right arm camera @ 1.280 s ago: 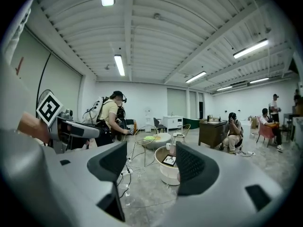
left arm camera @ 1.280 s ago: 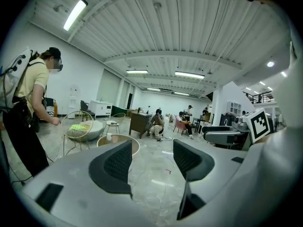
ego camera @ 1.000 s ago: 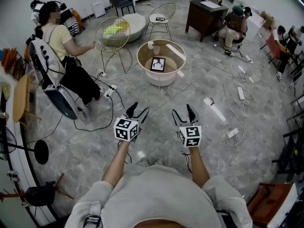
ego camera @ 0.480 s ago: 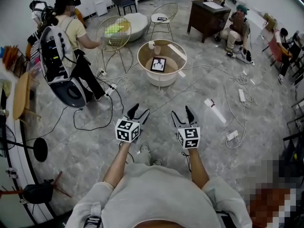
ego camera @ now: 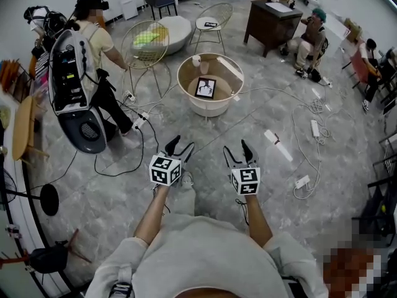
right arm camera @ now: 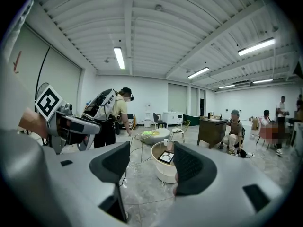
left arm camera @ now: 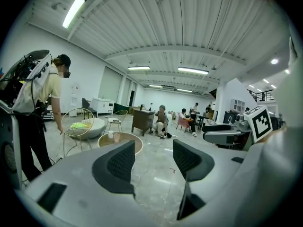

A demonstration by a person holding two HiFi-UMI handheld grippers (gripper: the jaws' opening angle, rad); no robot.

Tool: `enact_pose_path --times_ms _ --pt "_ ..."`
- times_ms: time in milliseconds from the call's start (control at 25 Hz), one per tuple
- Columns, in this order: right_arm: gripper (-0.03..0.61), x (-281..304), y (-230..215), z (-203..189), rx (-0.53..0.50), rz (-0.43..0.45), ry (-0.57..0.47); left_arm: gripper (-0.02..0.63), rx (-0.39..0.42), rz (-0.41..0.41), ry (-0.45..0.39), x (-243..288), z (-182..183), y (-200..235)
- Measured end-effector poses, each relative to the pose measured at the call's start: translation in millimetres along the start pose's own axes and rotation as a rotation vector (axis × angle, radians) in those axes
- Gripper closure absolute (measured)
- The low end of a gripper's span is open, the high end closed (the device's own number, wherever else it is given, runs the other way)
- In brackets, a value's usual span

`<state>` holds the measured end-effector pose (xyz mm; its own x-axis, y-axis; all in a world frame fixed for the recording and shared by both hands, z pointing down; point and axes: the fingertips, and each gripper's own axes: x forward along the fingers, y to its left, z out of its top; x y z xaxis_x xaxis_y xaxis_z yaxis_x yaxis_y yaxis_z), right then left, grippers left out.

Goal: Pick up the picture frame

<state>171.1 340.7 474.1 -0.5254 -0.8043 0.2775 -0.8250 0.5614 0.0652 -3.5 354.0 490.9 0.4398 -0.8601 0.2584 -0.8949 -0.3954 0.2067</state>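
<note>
A black picture frame [ego camera: 206, 87] with a white picture lies on the round cream table [ego camera: 186, 67] ahead of me; the right gripper view shows the frame [right arm camera: 166, 157] between its jaws, far off. My left gripper [ego camera: 179, 144] and right gripper [ego camera: 237, 148] hang side by side well short of the table, over the marble floor. Both stand open and hold nothing. In the left gripper view the left gripper [left arm camera: 153, 160] points at the floor, with the table [left arm camera: 120, 141] to its left.
A person with a large backpack [ego camera: 73, 85] stands at the left by a wire chair [ego camera: 144, 45]. Cables and power strips [ego camera: 315, 128] trail over the floor at the right. A dark desk [ego camera: 271, 21] and a crouching person [ego camera: 309, 38] are beyond the table.
The person with the backpack has stood up and turned at the left. The table has drifted slightly in view; both grippers stay open in nearly the same place.
</note>
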Motion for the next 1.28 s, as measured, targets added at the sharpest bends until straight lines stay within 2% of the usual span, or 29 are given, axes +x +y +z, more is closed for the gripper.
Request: enact_pose_path --times_ms 680,1280 --pt "0.304 161 -37 59 0.006 -0.044 0.011 0.364 -0.002 -0.041 -0.02 112 75 127" --pt "0.305 266 -62 90 0.006 -0.102 0.005 0.364 0.011 -0.091 -0.016 192 112 209"
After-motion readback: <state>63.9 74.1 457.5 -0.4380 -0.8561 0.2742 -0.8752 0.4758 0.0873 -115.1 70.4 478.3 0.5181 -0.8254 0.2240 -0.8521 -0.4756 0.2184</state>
